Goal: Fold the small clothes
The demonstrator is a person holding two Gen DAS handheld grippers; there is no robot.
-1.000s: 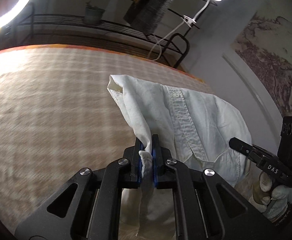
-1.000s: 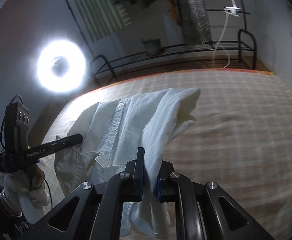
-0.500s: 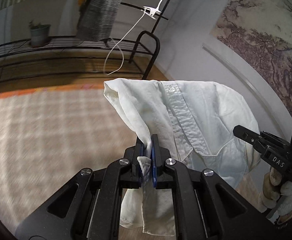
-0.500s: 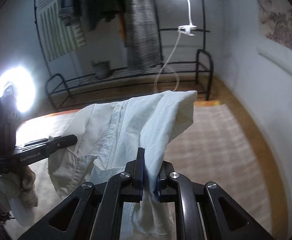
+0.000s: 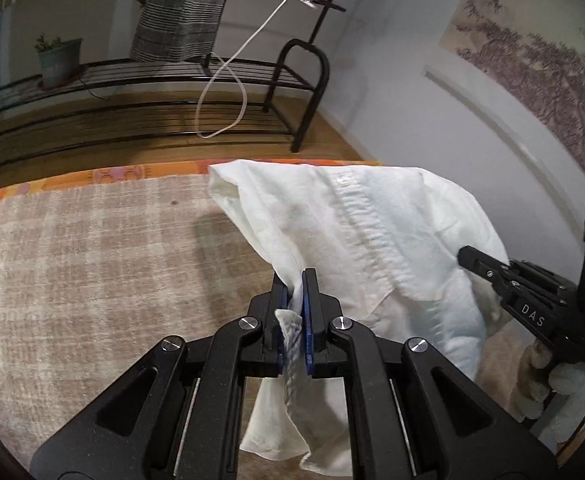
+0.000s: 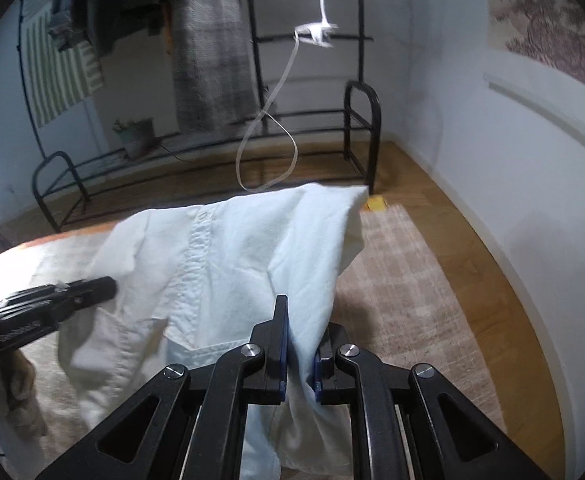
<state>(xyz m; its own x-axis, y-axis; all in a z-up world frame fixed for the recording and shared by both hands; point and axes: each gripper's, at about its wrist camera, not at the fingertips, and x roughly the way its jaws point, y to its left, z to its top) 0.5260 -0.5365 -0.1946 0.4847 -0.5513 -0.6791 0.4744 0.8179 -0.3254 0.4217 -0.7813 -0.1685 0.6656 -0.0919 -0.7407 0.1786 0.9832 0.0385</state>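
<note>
A small white button-up shirt (image 5: 372,240) hangs in the air between my two grippers, its button placket facing me; it also shows in the right wrist view (image 6: 228,264). My left gripper (image 5: 297,280) is shut on a fold of the shirt's left side. My right gripper (image 6: 298,320) is shut on the shirt's right side. The right gripper also shows at the right of the left wrist view (image 5: 504,276), and the left gripper at the left of the right wrist view (image 6: 64,296). The shirt's lower part hangs below the jaws.
A checked beige cloth with an orange border (image 5: 72,264) covers the surface below. Behind stands a black metal rack (image 5: 304,92) with a plant pot (image 5: 58,60), a hanging striped towel (image 5: 180,8) and a dangling white cable (image 5: 228,92). A white wall (image 6: 512,160) is at the right.
Both grippers have lifted and tilted up with the shirt, so the rack, floor and wall have come into view. The shirt stays gripped on both sides.
</note>
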